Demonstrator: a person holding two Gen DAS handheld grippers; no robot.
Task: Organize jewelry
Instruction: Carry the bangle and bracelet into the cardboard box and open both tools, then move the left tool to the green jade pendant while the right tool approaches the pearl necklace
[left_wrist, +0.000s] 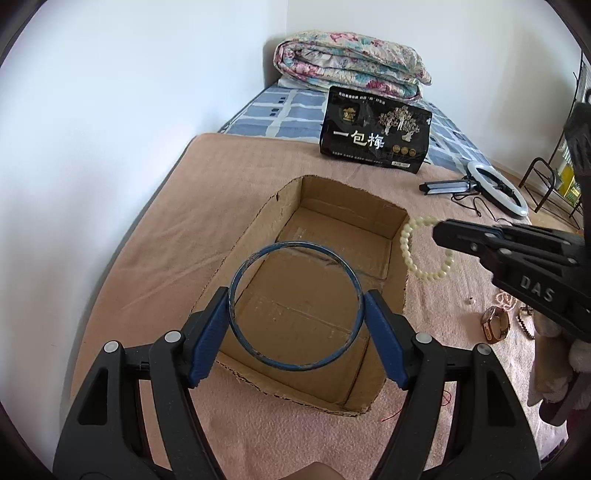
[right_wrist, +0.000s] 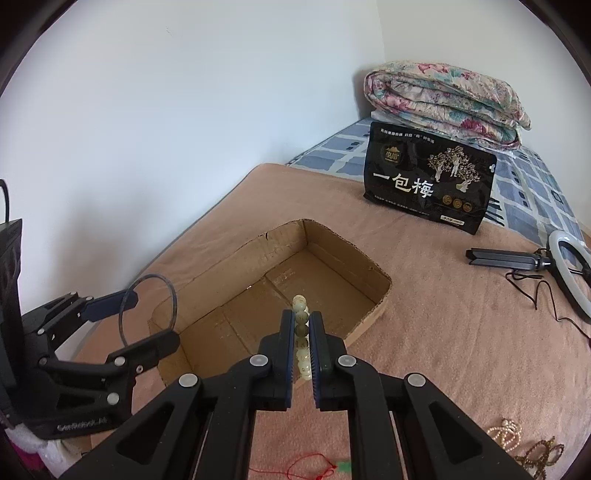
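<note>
Jewelry is split between the two tools and the bed, with the cardboard box (left_wrist: 314, 291) as the reference point; the box is open-topped, sits on the pink blanket (left_wrist: 147, 266) and shows a bare floor. Left tool (left_wrist: 295, 325): blue pads set wide and clamped on opposite sides of the blue bangle (left_wrist: 236, 273), which is held roughly flat above the near half of the box; in the right wrist view the same bangle (right_wrist: 173, 299) stands at the left edge of the box. Right tool (left_wrist: 437, 232): jaws nearly together and clamped on the cream bead bracelet (left_wrist: 406, 240), which hangs as a loop just beyond the right wall of the box, over the blanket; in the right wrist view the beads (right_wrist: 301, 328) stand in a column between the pads, in line with the box interior. To the right of the box, lying on the blanket: a rose-gold watch (left_wrist: 495, 325), a small pearl strand (left_wrist: 506, 300) and a dark bead chain (left_wrist: 524, 323); in front of the box, a thin red cord (right_wrist: 314, 465). Behind the box: a black snack bag (left_wrist: 375, 133) standing upright, and a folded floral quilt (left_wrist: 351, 61) behind that. Right of and behind the box: a white ring light (left_wrist: 496, 188) with its folded black stand, lying flat.
</note>
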